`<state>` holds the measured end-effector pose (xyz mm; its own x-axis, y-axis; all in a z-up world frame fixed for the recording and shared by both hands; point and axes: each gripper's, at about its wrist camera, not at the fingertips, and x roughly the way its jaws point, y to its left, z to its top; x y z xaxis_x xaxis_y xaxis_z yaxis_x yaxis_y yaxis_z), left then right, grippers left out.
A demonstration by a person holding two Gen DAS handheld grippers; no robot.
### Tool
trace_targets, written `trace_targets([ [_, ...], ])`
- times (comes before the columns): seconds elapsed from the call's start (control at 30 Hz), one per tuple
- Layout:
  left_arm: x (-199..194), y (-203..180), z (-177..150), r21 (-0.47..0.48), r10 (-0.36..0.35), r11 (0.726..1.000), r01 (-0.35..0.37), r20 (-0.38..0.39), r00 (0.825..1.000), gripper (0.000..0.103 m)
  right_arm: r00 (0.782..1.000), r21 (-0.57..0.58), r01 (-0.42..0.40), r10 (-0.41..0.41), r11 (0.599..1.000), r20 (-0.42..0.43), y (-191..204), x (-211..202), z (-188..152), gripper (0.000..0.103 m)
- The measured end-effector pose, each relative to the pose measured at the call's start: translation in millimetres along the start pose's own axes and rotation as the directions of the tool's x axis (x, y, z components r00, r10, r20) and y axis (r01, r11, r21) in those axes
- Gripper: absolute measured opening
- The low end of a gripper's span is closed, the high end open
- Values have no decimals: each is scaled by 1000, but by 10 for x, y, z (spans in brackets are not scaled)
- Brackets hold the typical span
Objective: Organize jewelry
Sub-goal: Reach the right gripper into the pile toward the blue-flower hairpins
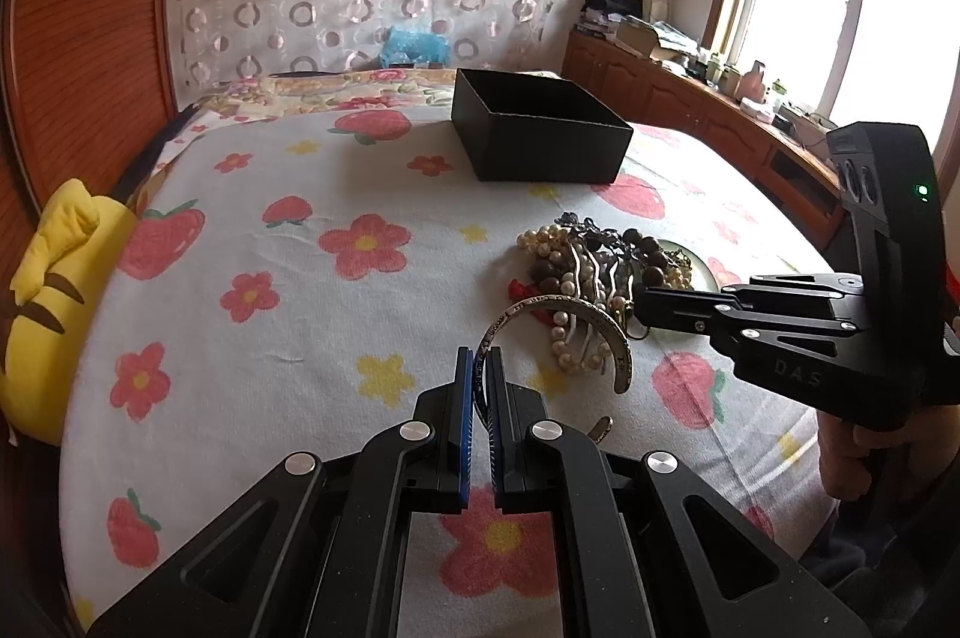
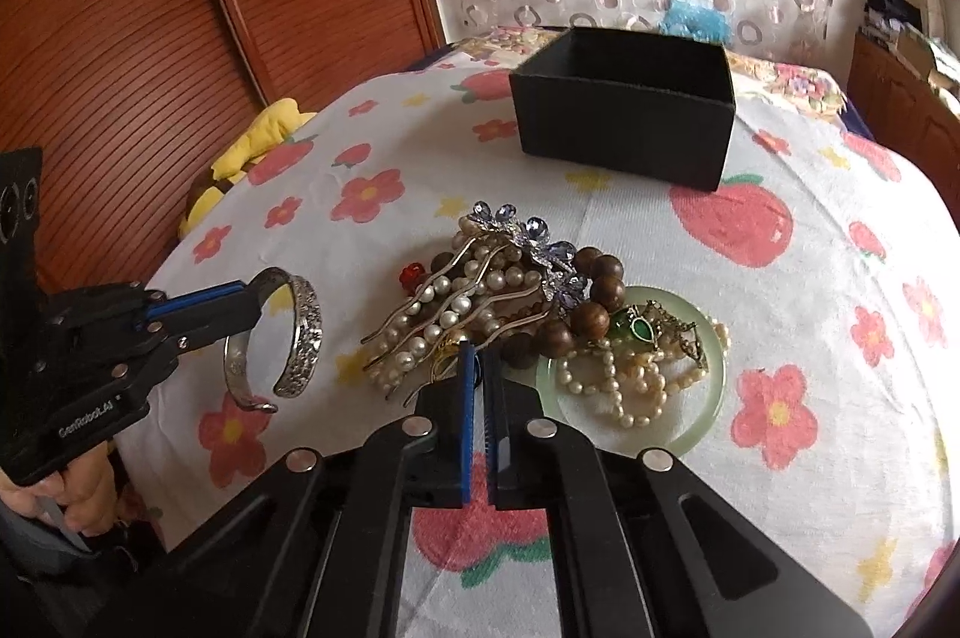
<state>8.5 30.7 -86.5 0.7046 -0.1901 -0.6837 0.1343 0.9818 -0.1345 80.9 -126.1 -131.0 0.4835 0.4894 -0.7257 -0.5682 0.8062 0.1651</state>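
In my left wrist view, my left gripper (image 1: 479, 368) sits at lower centre with its blue pads pinching the band of a silver cuff bracelet (image 1: 558, 332), which arcs up and to the right of the fingertips, clear of the strawberry-print bedspread (image 1: 252, 242). The black box (image 1: 540, 131) stands open in the upper middle of the frame, well apart from the cuff, and I can see nothing inside it from this angle. The jewelry pile (image 1: 600, 266) lies right of centre, between the cuff and the box, and my right gripper (image 1: 645, 302) reaches in from the right edge with its tips at the pile. I judge the sorting barely begun: one piece is lifted, none visibly boxed, nearly everything left.

In my right wrist view, my right gripper (image 2: 479, 368) is at lower centre, its pads drawn almost together; something small and gold shows just at their tips, but I cannot tell whether they grip it. The jewelry pile (image 2: 528, 302), pearls, wooden beads, a jewelled hair comb, spreads just beyond the tips and onto a pale green dish (image 2: 708, 398) at right. The silver cuff bracelet (image 2: 282, 338) hangs at left, held by my left gripper (image 2: 252, 305). The black box (image 2: 624, 122) sits at upper centre, its visible interior dark and seemingly bare.
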Motion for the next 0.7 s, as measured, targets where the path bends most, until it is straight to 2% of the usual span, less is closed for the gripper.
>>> trace_targets([
  [0.3,4,-82,64,20,0,1000,0,12,1000,4,999,-23,13,-12,1000,38,-34,-204,17,0],
  [0.5,22,-142,69,30,-6,1000,6,10,1000,4,998,-45,38,-36,998,42,-59,-187,60,0],
  [0.7,18,-110,63,22,-2,1000,2,8,1000,4,1000,-30,9,-8,1000,29,-37,-211,-7,1],
])
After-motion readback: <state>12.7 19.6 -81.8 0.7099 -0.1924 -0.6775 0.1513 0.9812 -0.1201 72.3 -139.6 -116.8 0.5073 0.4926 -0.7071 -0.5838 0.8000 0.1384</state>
